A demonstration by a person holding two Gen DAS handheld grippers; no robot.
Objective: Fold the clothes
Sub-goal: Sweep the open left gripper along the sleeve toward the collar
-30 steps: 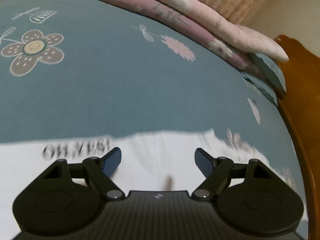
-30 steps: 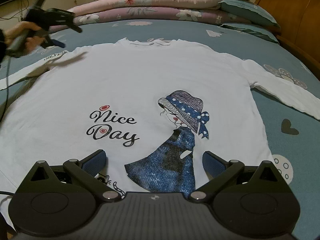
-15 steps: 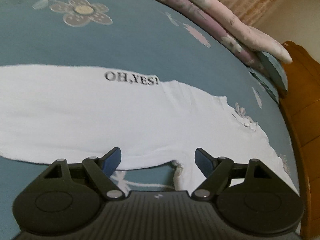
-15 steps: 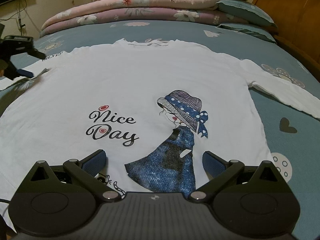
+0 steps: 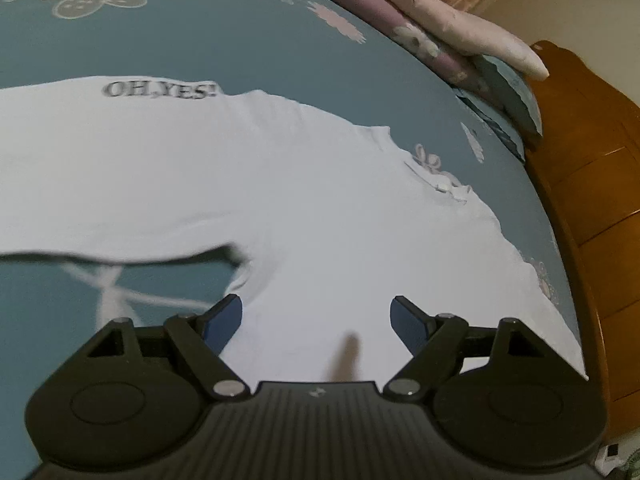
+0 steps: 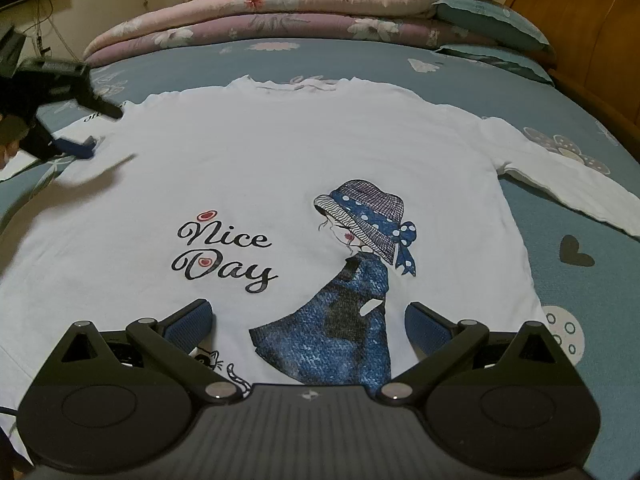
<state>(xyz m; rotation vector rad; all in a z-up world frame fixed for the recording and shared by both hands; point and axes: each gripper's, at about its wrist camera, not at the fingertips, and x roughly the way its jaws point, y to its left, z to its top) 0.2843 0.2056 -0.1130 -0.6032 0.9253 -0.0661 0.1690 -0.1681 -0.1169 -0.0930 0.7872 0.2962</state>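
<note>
Right wrist view: white long-sleeved shirt (image 6: 304, 168), printed "Nice Day" with a girl in a hat, spread flat and face up on the blue floral bed sheet (image 6: 580, 280); right gripper (image 6: 308, 322) over its hem, fingers wide apart, holding nothing. Left wrist view: left gripper (image 5: 316, 318) above the shirt's sleeve-and-body junction, fingers wide apart and empty; folded quilts (image 6: 304, 16) stacked beyond the collar.
</note>
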